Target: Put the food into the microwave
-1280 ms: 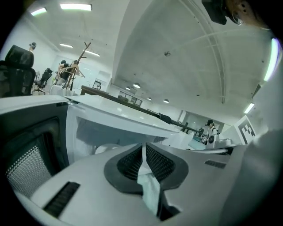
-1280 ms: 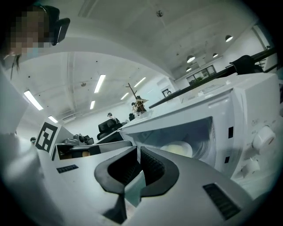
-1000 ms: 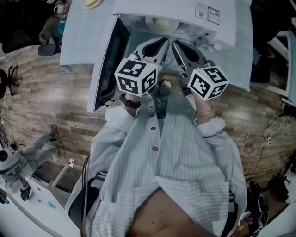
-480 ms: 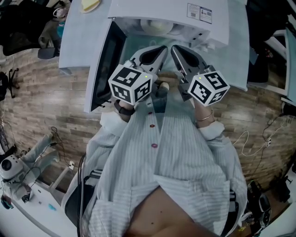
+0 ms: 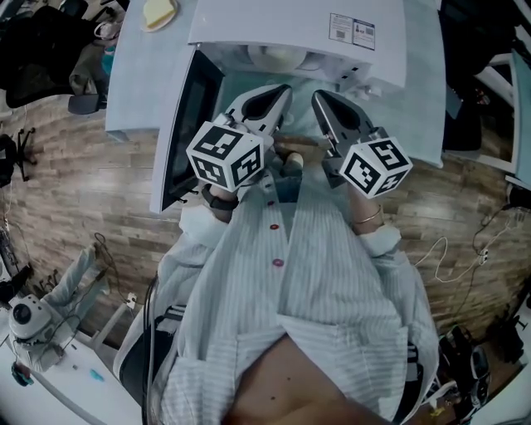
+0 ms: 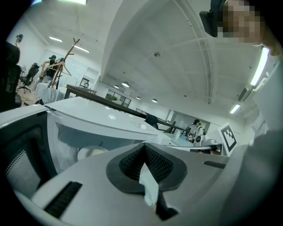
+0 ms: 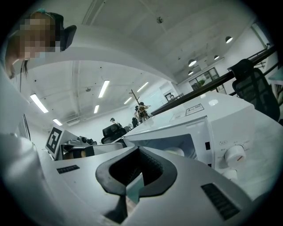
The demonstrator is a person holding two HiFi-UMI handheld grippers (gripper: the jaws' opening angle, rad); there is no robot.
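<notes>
One pale round dish (image 5: 279, 56) is seen inside the single white microwave (image 5: 290, 25), whose one door (image 5: 187, 124) is swung open to the left. Two grippers are held just before the opening, the left gripper (image 5: 284, 90) and the right gripper (image 5: 317, 95). Each has its jaws pressed together on nothing. One yellow item (image 5: 159, 12) lies on the table (image 5: 133, 75) beside the microwave.
</notes>
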